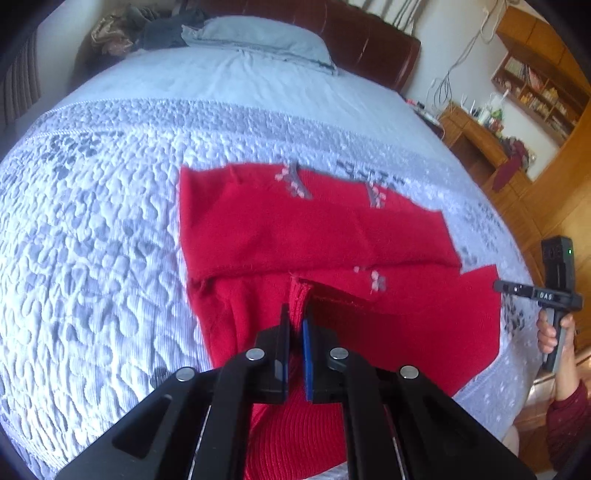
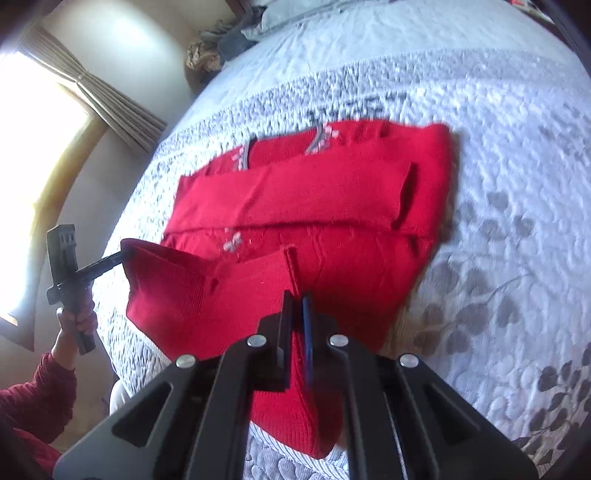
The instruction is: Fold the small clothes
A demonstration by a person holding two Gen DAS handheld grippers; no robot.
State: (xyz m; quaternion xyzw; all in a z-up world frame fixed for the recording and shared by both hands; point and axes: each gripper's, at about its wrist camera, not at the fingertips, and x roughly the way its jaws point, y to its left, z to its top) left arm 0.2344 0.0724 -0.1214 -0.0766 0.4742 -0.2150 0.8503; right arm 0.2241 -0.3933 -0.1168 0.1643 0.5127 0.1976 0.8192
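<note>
**Red knit garment pinched at two points on the bed**

Red knit fabric, a small sweater (image 1: 310, 236) with grey and pink embroidered sprigs, lies partly folded on the quilted pale bedspread (image 1: 92, 229), its near hem raised off the quilt. The left hand-held gripper (image 1: 295, 321) has its jaws pressed together on a ribbed fold of that hem. The right hand-held gripper (image 2: 297, 306) likewise pinches a ridge of the same sweater's edge.

From the right wrist view, the left hand-held gripper shows at the sweater's left corner, held by a hand (image 2: 75, 317) in a dark red sleeve. Beyond the sweater, toward the head of the bed, rest a grey pillow (image 1: 258, 40) and a heap of dark clothes (image 1: 147, 29) against a brown headboard (image 1: 369, 40). To the sweater's right stands a wooden desk (image 1: 472, 136) with clutter and shelves (image 1: 535, 92); a curtained window (image 2: 44, 147) is left.
</note>
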